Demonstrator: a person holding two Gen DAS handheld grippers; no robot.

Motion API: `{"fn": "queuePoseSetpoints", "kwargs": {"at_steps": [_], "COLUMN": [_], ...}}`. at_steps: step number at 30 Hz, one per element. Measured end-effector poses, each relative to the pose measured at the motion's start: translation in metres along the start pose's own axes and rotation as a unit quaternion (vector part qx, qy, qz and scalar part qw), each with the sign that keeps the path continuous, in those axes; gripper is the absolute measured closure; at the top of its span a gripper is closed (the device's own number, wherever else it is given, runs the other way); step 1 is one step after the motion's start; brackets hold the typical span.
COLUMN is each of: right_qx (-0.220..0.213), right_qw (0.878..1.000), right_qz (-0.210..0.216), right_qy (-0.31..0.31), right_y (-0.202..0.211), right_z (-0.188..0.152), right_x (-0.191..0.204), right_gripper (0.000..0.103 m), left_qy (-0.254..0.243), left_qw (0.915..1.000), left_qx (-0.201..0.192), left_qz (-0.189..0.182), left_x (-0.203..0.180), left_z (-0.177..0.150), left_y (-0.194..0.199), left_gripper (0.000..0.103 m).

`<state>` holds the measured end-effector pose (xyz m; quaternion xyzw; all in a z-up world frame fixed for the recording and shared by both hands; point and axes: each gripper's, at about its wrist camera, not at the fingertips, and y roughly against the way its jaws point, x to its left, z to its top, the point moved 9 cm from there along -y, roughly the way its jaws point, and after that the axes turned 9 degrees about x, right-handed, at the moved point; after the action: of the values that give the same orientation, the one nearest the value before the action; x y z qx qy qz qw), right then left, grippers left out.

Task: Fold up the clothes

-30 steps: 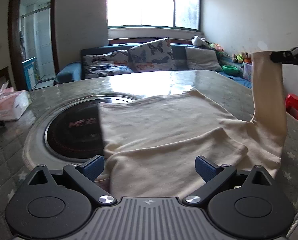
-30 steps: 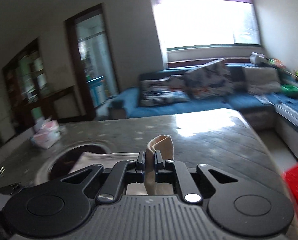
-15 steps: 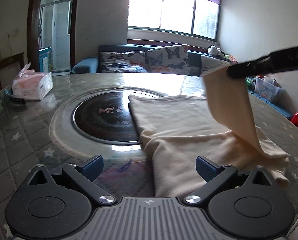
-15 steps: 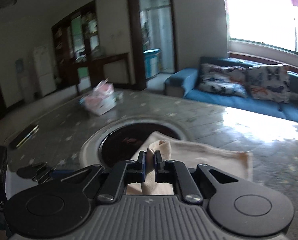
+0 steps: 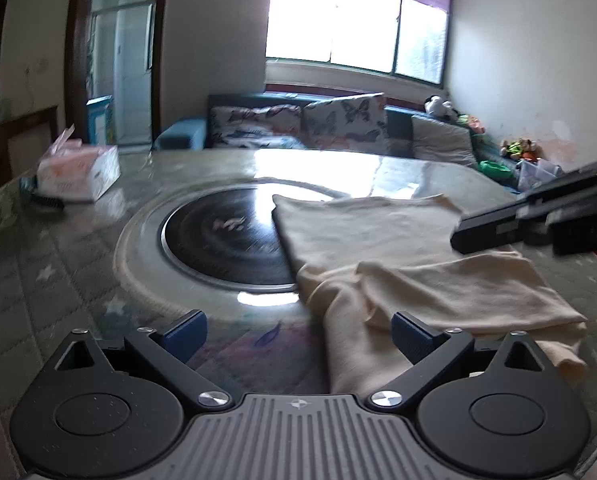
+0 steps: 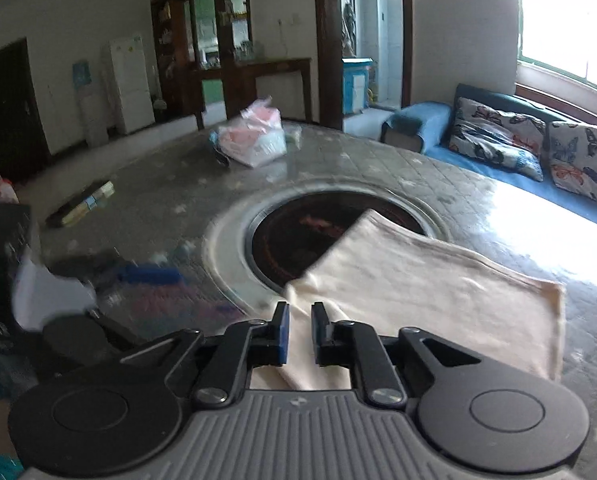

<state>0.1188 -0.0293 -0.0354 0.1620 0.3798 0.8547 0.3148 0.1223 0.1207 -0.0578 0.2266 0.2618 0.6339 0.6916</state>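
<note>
Left wrist view: the left gripper (image 5: pixel 298 330) sits low at the table (image 5: pixel 58 272) edge, jaws wide apart. The cream garment (image 5: pixel 410 264) lies beside (partly over) the round cooktop (image 5: pixel 222 240). The right gripper (image 6: pixel 298 328) hovers level above it, jaws slightly parted, cloth visible between.

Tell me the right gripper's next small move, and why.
Probably open the right gripper wider and lift it clear. The sleeve already lies flat across the cream garment, and the jaws stand narrowly apart with cloth between them, so whether they grip it is unclear.
</note>
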Motion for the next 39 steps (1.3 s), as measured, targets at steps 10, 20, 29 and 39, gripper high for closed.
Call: {"fn": "queuePoseSetpoints", "kwargs": {"at_steps": [10,20,29,39], "right_qx": [0.029,0.032,0.025,0.017], "right_qw": [0.996,0.990,0.990,0.990], "right_qz": [-0.078,-0.101,-0.098,-0.098], "right_qy": [-0.044,-0.091,-0.098,-0.103], "right_y": [0.025,0.048,0.046,0.044], "right_z": [-0.077,-0.127,-0.138,-0.138], "right_x": [-0.057,-0.088,-0.091,-0.091], "right_gripper": [0.049,0.039,0.034,0.033], "left_qy": [-0.071,-0.104,-0.121,-0.107], "left_qw": [0.9970,0.9945,0.9927,0.9940], "left_qx": [-0.016,-0.003,0.009,0.024], "left_qz": [-0.026,-0.013,-0.001,-0.003], "left_x": [-0.043,-0.056,-0.062,-0.059], "left_z": [0.014,0.007,0.002,0.001], "left_y": [-0.006,-0.017,-0.023,-0.029], "left_gripper": [0.044,0.067,0.075,0.081]}}
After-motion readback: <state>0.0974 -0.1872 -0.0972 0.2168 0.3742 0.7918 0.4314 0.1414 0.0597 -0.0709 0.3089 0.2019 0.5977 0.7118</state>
